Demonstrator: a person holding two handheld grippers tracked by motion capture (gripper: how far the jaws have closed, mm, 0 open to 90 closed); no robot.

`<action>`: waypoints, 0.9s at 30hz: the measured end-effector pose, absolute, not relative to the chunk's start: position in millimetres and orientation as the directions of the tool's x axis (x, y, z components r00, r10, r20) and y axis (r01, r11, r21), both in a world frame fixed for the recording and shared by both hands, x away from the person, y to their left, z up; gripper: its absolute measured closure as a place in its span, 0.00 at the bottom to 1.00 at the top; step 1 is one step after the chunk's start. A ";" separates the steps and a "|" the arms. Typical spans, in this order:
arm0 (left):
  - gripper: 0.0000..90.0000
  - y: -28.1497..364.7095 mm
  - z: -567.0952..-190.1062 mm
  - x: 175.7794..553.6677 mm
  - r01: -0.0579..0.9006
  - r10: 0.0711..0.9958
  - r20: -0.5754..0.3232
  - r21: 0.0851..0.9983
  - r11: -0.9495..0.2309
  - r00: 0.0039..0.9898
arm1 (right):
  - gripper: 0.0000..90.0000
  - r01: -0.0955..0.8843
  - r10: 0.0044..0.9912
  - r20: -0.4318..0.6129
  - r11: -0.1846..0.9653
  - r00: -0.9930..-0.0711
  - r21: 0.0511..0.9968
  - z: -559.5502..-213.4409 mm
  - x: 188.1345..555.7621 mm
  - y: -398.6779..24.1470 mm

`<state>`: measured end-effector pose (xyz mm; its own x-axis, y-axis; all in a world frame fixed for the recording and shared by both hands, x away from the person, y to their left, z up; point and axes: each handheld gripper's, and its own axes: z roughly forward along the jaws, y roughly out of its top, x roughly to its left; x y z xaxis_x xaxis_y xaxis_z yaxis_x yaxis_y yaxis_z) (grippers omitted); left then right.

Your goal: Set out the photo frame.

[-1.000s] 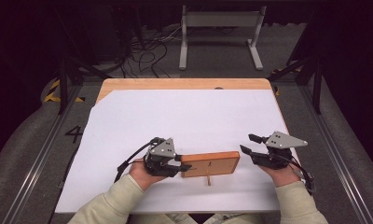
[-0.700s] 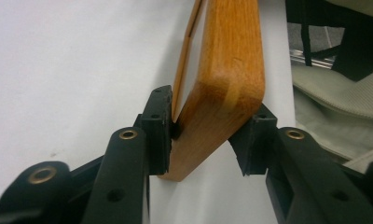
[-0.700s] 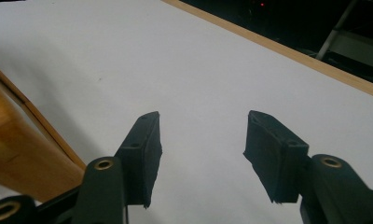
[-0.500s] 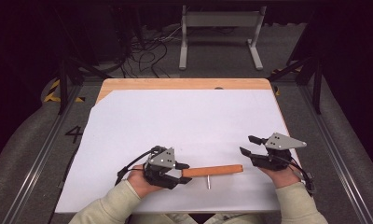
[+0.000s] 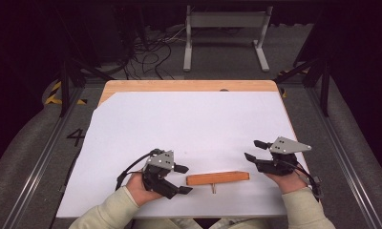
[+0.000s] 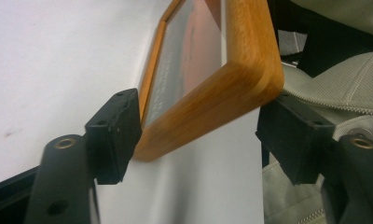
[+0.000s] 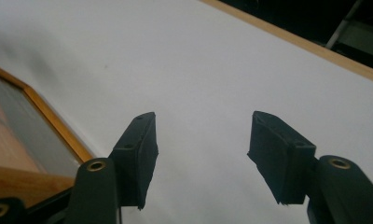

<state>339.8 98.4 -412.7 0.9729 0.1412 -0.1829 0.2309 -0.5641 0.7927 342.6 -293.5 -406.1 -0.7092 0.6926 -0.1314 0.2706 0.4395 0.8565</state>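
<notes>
- Frame (image 5: 217, 178): wooden, standing on its long edge on the white bench (image 5: 194, 124), between the two grippers.
- Left gripper (image 5: 180, 179): fingers (image 6: 114, 135) have just been opening; they now stand apart on either side of the frame's near corner. One pad sits just beside the wood, the other is clear of it. No grip.
- Right gripper (image 5: 254, 150): fingers (image 7: 138, 154) spread wide with nothing between them; the frame lies just off its left finger, apart.

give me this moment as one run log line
left gripper: just opened, frame between jaws, unpressed | right gripper: open, empty | frame upright
</notes>
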 end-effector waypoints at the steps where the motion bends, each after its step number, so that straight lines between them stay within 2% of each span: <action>1: 0.32 105.8 -411.8 340.9 0.244 0.163 -0.184 0.795 -0.555 0.969 | 0.51 0.282 0.684 -0.142 0.469 -0.716 0.837 -408.9 341.0 -292.9; 4: 0.32 110.9 -411.1 341.7 0.254 0.184 -0.181 0.798 -0.547 0.966 | 0.60 0.304 0.677 -0.135 0.487 -0.723 0.819 -410.2 338.1 -294.6; 5: 0.32 114.6 -410.3 342.6 0.257 0.197 -0.176 0.801 -0.540 0.964 | 0.60 0.304 0.677 -0.135 0.487 -0.723 0.819 -410.2 338.1 -294.6; 10: 0.33 128.6 -405.1 345.9 0.268 0.213 -0.185 0.835 -0.481 0.959 | 0.78 0.332 0.644 -0.116 0.530 -0.756 0.781 -411.4 329.6 -296.1; 13: 0.36 135.5 -403.9 350.7 0.296 0.263 -0.191 0.842 -0.452 0.946 | 0.88 0.348 0.611 -0.095 0.564 -0.786 0.749 -413.7 322.1 -296.2; 17: 0.40 140.0 -405.6 357.5 0.343 0.333 -0.206 0.833 -0.433 0.920 | 0.95 0.356 0.581 -0.074 0.589 -0.811 0.725 -416.1 316.6 -295.6; 22: 0.42 142.1 -411.0 364.8 0.418 0.466 -0.199 0.799 -0.432 0.862 | 0.99 0.363 0.550 -0.052 0.617 -0.834 0.698 -419.9 311.7 -292.4; 27: 0.42 146.8 -413.1 371.4 0.440 0.508 -0.201 0.799 -0.410 0.838 | 1.00 0.362 0.520 -0.035 0.640 -0.853 0.678 -423.7 309.5 -287.9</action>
